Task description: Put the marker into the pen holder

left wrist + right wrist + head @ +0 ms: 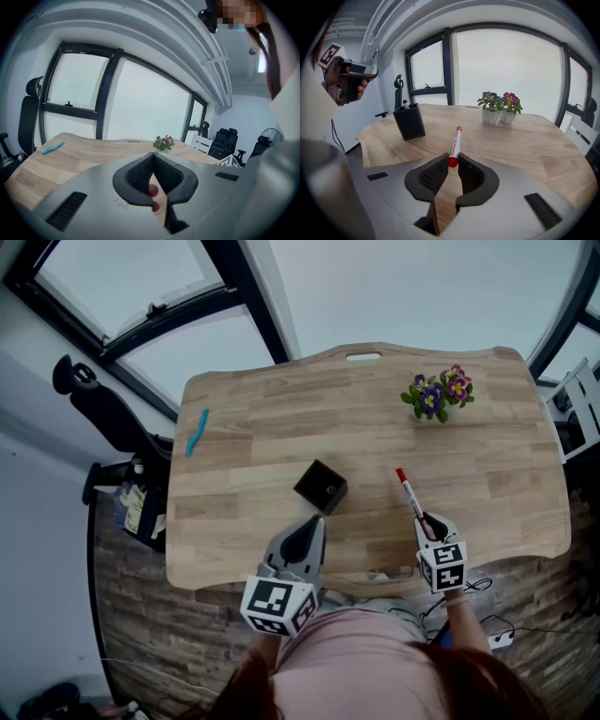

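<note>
The marker (pixel 411 495) is pinched at its near red end between the jaws of the right gripper (pixel 429 526). Its white barrel sticks out ahead of the jaws over the wood, and the far red tip points toward the back of the table (pixel 244 409).

The pen holder (pixel 321 487), a black box with its mouth upward, stands to the left of the marker and apart from it, roughly mid-table and a little toward the person. Bare wood lies all around it, and nothing stands between it and the marker.

The left gripper (pixel 305 538) hangs just in front of the holder, near the table's front edge. Its jaws meet at the tips with nothing between them.

Farther out, potted flowers (pixel 439 395) sit toward the back right, well apart from both grippers. A blue object (pixel 196 431) lies close to the left edge. The middle and right of the tabletop are open. A black office chair (pixel 103 409) stands off the table's left side, beneath the windows.
</note>
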The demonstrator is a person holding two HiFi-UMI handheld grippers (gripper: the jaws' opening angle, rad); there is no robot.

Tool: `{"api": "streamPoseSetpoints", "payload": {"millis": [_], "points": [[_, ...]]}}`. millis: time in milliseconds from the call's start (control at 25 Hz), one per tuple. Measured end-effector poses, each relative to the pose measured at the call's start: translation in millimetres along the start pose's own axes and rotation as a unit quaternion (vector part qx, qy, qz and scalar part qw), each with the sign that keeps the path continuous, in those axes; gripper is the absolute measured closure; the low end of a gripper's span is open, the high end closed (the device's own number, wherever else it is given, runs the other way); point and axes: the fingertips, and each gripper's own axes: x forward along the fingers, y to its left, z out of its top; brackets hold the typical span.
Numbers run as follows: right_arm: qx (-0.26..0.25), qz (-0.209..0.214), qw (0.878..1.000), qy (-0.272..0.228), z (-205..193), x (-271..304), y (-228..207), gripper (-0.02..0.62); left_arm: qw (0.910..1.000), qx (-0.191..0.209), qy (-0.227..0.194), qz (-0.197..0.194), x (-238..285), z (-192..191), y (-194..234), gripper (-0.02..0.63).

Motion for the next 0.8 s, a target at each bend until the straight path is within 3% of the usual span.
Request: {"api": "streamPoseSetpoints", "payload": {"millis": [400, 800], "points": [[0.002, -0.008, 1.000, -0.026, 26, -15, 17, 0.537, 0.9999, 0.003, 0.002, -0.015, -6, 3, 20, 0.612], [0.010, 0.013, 0.999, -0.050, 46, -23, 45, 0.537, 0.9996, 0.013, 0.003, -0.026, -10, 2, 37, 0.612]]}}
